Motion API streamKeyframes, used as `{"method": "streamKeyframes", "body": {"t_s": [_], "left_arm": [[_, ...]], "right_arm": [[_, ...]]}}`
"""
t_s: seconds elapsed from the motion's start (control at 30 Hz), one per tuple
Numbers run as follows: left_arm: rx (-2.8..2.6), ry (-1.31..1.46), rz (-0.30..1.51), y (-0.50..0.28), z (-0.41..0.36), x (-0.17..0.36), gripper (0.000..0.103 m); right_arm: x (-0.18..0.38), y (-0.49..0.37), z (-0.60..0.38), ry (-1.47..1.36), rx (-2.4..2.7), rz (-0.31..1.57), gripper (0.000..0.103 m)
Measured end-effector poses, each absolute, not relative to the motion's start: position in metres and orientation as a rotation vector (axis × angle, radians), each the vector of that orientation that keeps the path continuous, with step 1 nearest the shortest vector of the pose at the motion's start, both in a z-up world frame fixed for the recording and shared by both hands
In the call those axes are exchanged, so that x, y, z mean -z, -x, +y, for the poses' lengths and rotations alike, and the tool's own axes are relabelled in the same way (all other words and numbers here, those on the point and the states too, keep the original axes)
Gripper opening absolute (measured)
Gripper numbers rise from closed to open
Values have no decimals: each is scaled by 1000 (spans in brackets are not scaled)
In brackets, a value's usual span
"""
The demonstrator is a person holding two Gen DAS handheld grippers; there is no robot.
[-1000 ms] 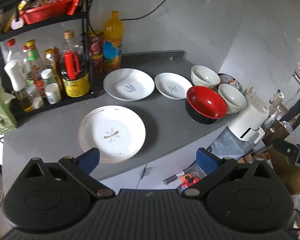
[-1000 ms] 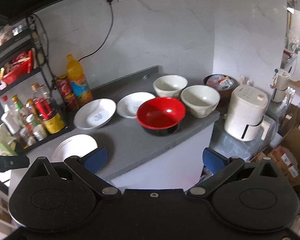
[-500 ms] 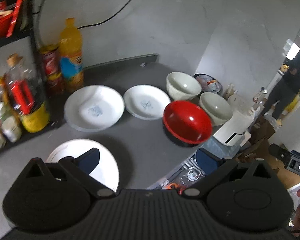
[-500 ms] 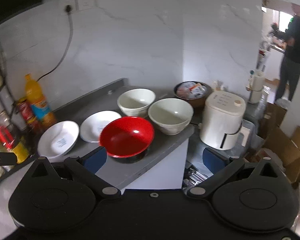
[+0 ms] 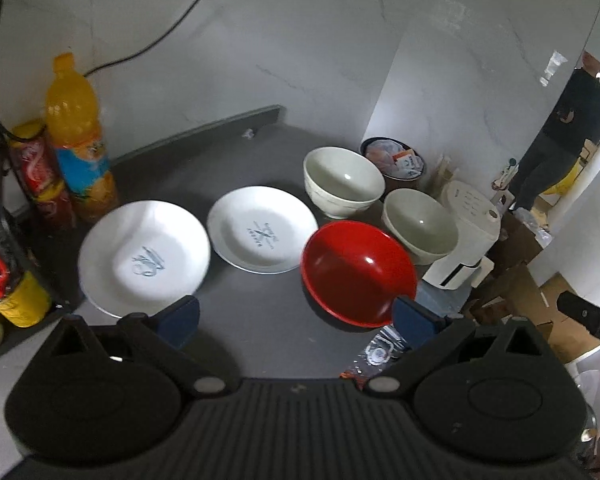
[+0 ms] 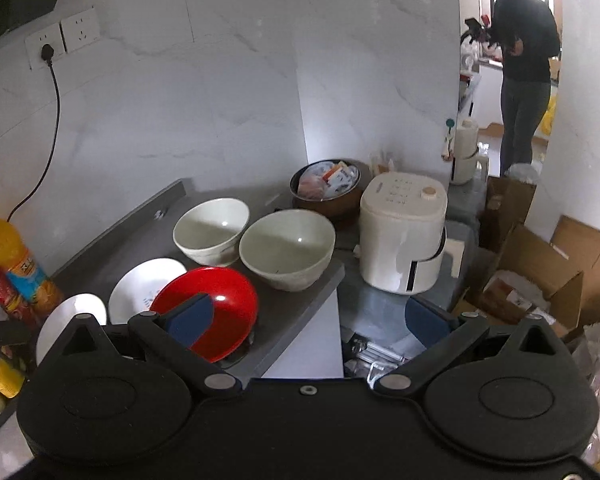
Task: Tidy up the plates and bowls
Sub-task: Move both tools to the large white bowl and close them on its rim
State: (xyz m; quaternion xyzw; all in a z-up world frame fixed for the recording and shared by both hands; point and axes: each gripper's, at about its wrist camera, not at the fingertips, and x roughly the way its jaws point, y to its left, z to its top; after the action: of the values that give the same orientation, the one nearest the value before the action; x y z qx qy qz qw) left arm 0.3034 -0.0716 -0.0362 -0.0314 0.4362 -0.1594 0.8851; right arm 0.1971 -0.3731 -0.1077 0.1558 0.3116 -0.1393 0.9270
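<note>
Both of your tongs, left tongs (image 5: 294,316) and right tongs (image 6: 308,318), hang wide apart and empty above the near edge of the desk (image 5: 252,340); nothing is gripped. The step in hand appears to be the approach, with no dish yet chosen. Take the red bowl (image 5: 358,272) as landmark: two pale bowls (image 5: 342,186) (image 5: 420,226) stand just behind it, and two white plates (image 5: 262,228) (image 5: 144,256) lie to its left, all separate and unstacked. Your next move likely calls for lowering one pair of tongs over a bowl rim and closing squarely before nesting.
</note>
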Motion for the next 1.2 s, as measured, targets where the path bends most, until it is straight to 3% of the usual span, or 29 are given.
{"method": "streamKeyframes", "body": {"t_s": [0.57,0.73,0.83,0.9,1.2], "left_arm": [[265,103,905,-361,-157,53,100],[260,116,906,-378,-190,64,98],[262,120,922,-389,-210,77,94],[262,128,944,-397,-222,87,90],[254,140,985,-436,-265,126,74]], "right_arm": [[136,-265,-437,-392,136,668,102],[150,-292,-457,-382,87,694,97],[162,-309,-468,-397,62,726,94],[169,-322,-475,-405,34,750,86],[207,-373,-491,-420,-33,836,79]]}}
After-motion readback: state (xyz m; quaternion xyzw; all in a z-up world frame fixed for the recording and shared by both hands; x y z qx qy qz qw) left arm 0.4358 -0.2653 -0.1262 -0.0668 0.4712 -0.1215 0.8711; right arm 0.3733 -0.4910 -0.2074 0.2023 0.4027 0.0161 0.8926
